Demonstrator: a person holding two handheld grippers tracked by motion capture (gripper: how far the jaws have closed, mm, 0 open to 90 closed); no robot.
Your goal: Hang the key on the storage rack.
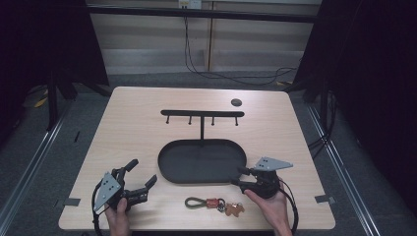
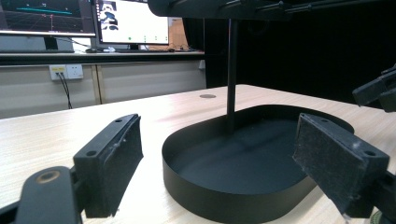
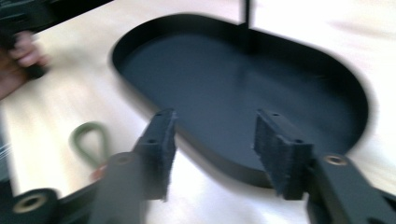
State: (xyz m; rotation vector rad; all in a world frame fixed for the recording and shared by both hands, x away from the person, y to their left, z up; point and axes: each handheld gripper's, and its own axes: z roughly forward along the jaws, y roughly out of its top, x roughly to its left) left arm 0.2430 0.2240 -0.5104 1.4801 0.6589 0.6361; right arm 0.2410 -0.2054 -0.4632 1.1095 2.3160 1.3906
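Observation:
A keychain (image 1: 215, 202) lies near the table's front edge, with a green loop (image 1: 195, 201), a red piece and a brown charm (image 1: 235, 209). Behind it sits a black oval tray (image 1: 201, 164) with a T-shaped hook rack (image 1: 201, 113) on a post. My left gripper (image 1: 142, 172) rests at the front left, open and holding nothing, its pads (image 2: 116, 163) facing the tray (image 2: 210, 186). My right gripper (image 1: 238, 177) is open at the tray's front right, just above the keychain. The right gripper view is blurred: the open gripper (image 3: 212, 149) spans the tray rim (image 3: 219, 163), the green loop (image 3: 88, 140) to its left.
A small dark disc (image 1: 236, 102) lies on the table behind the rack. The rack's post (image 2: 232, 70) rises from the tray's far side. Monitors (image 2: 130, 21) stand on a desk beyond the table. The other hand (image 3: 18, 60) shows at the right gripper view's upper left.

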